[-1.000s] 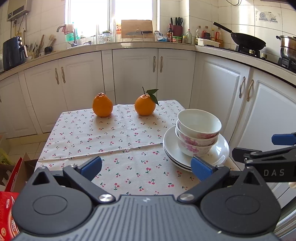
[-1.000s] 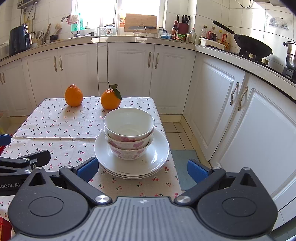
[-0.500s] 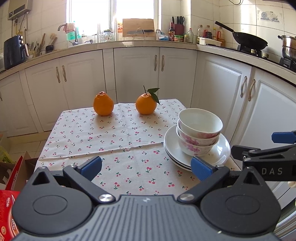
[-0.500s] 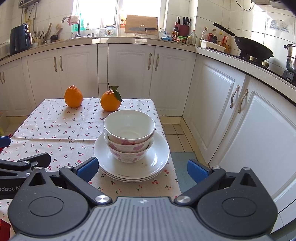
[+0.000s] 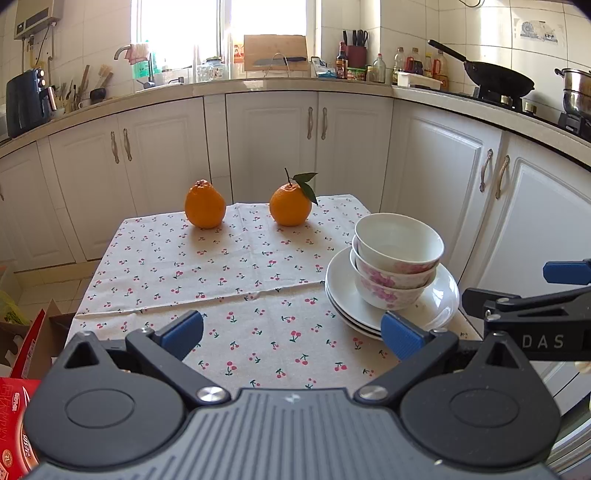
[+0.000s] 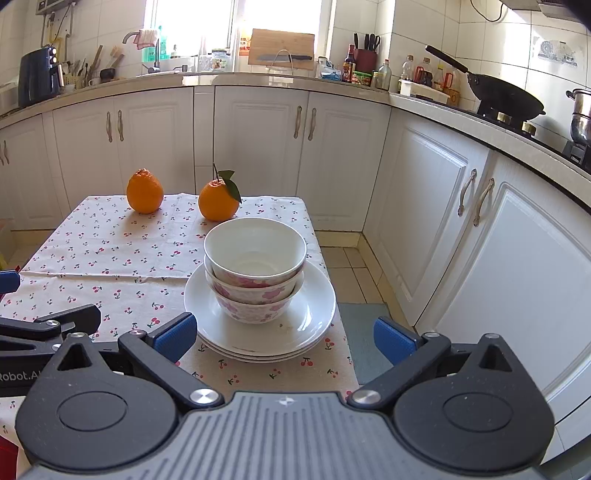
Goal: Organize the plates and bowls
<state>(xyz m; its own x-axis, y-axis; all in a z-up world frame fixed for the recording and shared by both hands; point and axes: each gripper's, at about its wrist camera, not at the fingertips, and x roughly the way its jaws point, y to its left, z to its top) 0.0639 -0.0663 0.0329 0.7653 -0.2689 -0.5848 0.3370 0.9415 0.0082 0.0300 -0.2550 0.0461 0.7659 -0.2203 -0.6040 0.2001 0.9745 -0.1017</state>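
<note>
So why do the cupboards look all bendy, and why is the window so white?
Left wrist view: the fisheye lens bows the cupboards and counter, and sunlight washes the window out white. Right wrist view: same bending, same blown-out window; the oranges cast soft shadows on the tablecloth, and the bowls stay sharp.

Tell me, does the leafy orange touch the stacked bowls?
Apart. In the left wrist view, bare tablecloth separates the leafy orange from the stacked bowls.
</note>
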